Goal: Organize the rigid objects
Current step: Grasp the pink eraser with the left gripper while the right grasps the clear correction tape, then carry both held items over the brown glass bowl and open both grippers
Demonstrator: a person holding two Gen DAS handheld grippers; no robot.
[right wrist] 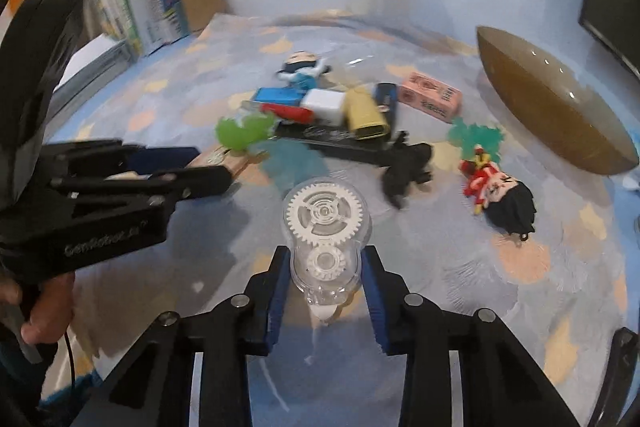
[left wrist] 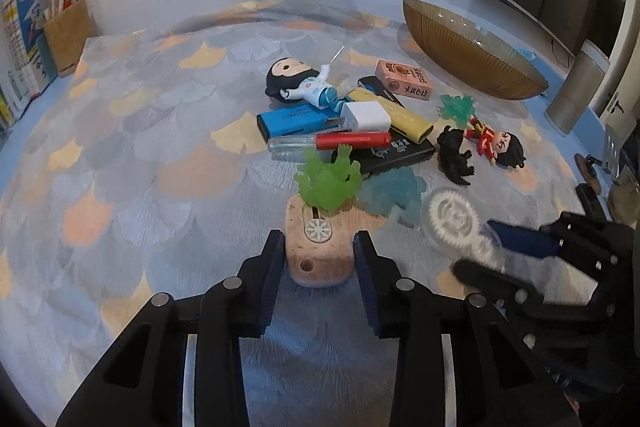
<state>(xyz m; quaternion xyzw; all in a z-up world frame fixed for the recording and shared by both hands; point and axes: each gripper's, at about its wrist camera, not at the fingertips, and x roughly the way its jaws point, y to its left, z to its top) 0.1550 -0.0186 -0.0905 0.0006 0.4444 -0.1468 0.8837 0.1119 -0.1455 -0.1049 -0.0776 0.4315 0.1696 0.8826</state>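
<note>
Grasp step: the left hand-held gripper (left wrist: pixel 318 263) is closed on a speckled pink rectangular plastic case (left wrist: pixel 319 247), and the right hand-held gripper (right wrist: pixel 325 281) on a clear gear-wheeled correction-tape dispenser (right wrist: pixel 324 227), both at the near edge of the pile on the patterned tabletop (left wrist: pixel 140 155). The next move probably calls for lifting both clear and carrying them to the ribbed amber glass bowl (left wrist: pixel 472 55) at far right.

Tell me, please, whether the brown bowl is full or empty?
Empty as far as shown: the brown bowl shows only bare inside in both views, and the toys lie outside on the tablecloth.
</note>
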